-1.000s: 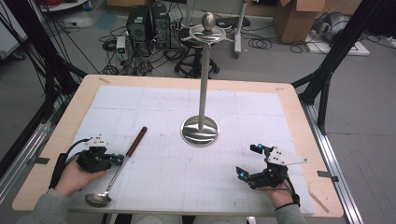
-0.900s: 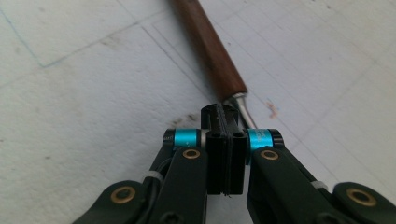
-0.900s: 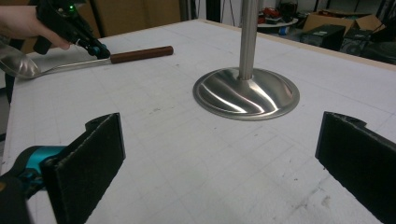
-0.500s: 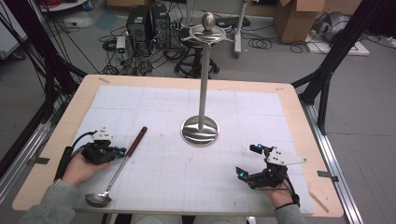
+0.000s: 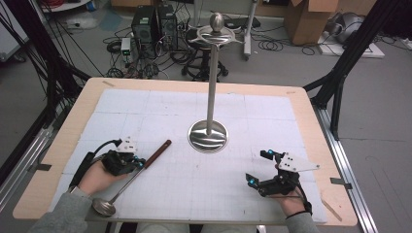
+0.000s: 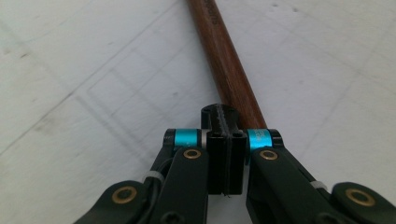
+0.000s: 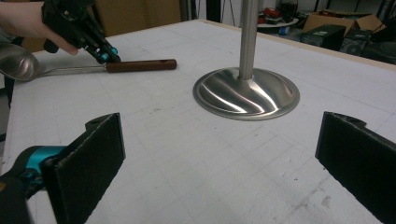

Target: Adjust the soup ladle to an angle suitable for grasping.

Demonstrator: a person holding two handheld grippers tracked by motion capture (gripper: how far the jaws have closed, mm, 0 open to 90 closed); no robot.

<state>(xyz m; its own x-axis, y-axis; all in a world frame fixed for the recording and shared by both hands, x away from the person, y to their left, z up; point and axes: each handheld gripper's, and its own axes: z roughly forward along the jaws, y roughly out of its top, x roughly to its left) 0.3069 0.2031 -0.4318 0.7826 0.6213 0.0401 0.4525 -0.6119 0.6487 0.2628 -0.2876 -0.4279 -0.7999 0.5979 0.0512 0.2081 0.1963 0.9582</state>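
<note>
Even, diffuse light from above fills the room, and the white gridded mat (image 5: 194, 145) on the table reads bright without burning out. Shadows are soft and short; a faint one lies beside the long steel ladle with a brown wooden handle (image 5: 131, 177). The polished round base of the tall steel stand (image 7: 246, 93) carries streaky white glare. The high view is soft and slightly grainy. In the left gripper view, the handle is fairly sharp while the mat looks washed. In the right gripper view, the 2 near black pads (image 7: 100, 154) blur, and the background is dim.
</note>
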